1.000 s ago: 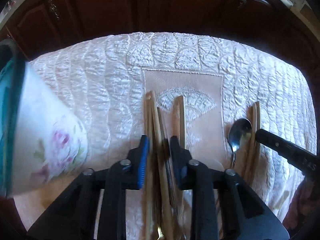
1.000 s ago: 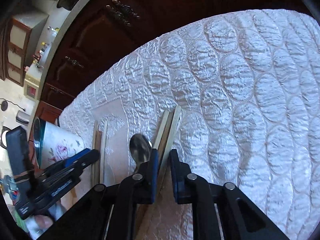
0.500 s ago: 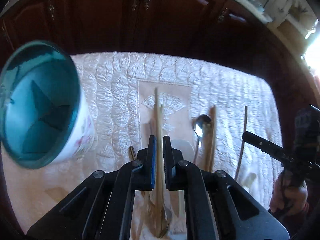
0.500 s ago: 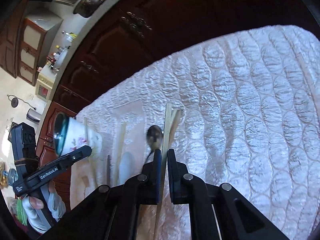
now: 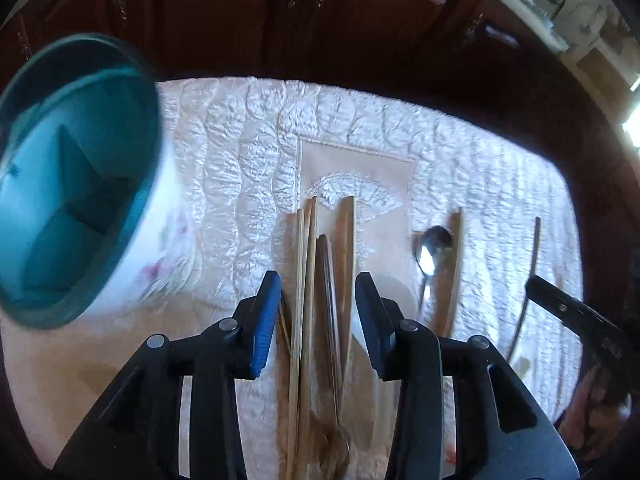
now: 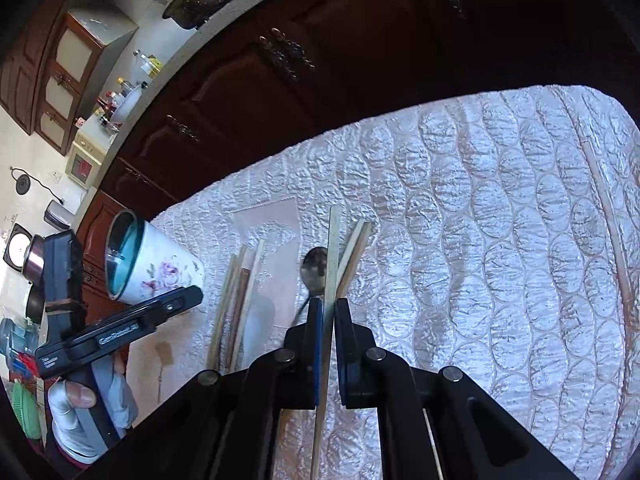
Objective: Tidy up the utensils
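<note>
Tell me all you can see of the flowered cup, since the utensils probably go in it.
The flowered cup looks like white ceramic with pink and purple blossoms outside and a teal lining and rim. It lies tipped on its side on the quilted cloth, at the cloth's left edge, mouth facing away from the utensils. Nothing shows inside; neither gripper touches it.

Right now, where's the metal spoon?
In the right wrist view the metal spoon lies on the quilted cloth, just left of the chopstick clamped in the right gripper.
</note>
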`<state>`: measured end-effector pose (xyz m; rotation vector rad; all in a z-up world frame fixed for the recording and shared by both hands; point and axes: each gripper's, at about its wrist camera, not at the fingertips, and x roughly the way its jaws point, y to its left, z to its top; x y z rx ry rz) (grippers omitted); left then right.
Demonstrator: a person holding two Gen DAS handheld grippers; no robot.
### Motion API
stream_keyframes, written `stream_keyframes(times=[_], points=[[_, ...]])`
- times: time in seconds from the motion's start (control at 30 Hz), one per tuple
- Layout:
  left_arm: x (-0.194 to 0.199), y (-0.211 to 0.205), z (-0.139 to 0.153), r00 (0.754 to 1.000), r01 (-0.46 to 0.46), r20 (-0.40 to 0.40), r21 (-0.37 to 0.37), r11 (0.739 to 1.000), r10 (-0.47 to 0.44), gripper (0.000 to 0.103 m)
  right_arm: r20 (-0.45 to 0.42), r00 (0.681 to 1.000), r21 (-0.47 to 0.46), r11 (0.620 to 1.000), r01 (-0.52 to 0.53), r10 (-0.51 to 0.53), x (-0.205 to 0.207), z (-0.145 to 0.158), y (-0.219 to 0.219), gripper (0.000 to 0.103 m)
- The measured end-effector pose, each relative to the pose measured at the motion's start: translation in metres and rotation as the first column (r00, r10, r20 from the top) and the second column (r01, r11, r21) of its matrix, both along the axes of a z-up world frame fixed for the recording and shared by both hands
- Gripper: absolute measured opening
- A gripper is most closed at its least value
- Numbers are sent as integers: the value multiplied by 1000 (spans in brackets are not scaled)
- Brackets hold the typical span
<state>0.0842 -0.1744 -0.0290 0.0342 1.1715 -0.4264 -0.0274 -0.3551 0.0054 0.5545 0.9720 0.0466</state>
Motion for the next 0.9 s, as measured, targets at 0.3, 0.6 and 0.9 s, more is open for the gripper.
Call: stream_keyframes(times=[0.3,0.6,0.9], points=[[26,-22,-24,998,-50,52,185,981,41,12,-21,1000,38,999,-3,4,12,-21,-15,5],[48,-25,-37,999,-29,-10,154,988,31,7,-84,996,74,997,-23,29,23,-45,-22,5],[33,-9,12,999,44,3,-3,999,-44,5,-169,984,63,997,-42,52,59,-65,-25,9]])
